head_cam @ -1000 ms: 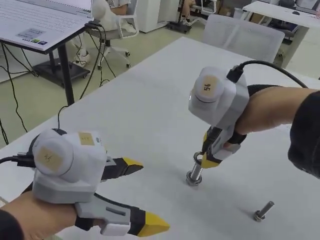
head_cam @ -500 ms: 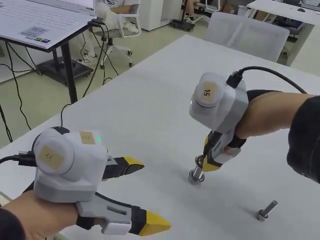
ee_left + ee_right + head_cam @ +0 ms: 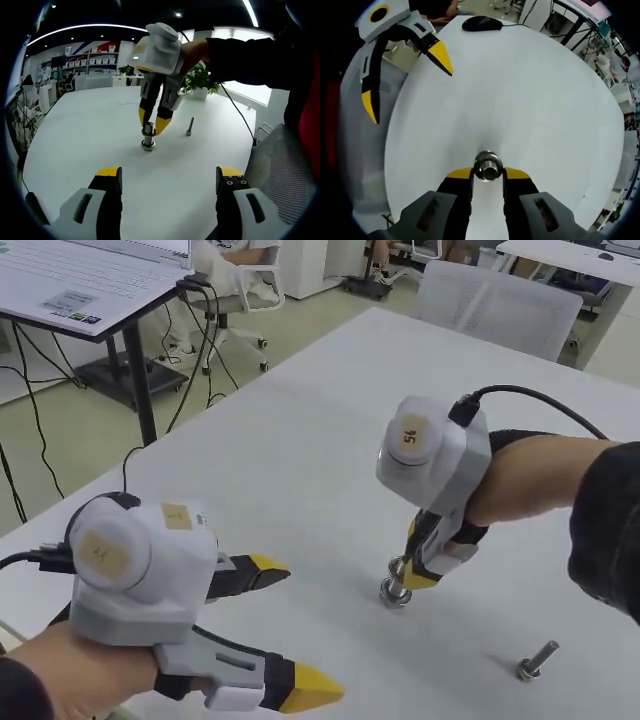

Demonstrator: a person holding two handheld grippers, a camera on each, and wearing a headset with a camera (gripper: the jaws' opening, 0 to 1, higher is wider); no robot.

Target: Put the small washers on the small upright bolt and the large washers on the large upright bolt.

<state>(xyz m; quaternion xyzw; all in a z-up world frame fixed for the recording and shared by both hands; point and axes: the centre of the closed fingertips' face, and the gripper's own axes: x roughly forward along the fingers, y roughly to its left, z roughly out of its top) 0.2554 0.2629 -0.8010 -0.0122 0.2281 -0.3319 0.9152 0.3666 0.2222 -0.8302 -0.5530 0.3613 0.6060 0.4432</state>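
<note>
The large upright bolt [image 3: 394,587] stands on the white table [image 3: 300,460], with washers stacked at its base [image 3: 148,145]. My right gripper [image 3: 408,573] points down over it. Its jaws sit narrow on either side of a large washer [image 3: 487,168] that is ringed around the bolt's shaft. The small bolt [image 3: 533,661] stands to the right, apart from both grippers, and rises behind the right gripper [image 3: 151,122] as a thin pin [image 3: 190,126]. My left gripper [image 3: 295,625] hovers near the table's front edge, open with nothing in it.
A laptop [image 3: 80,280] rests on a black desk at the upper left, with cables hanging under it. A grey mesh chair [image 3: 495,305] stands at the table's far end. A black computer mouse [image 3: 482,22] lies on the table far from the bolts.
My right gripper has gone down along the large bolt, carrying the washer from near the bolt's top toward the stack. The left gripper has stayed put.
</note>
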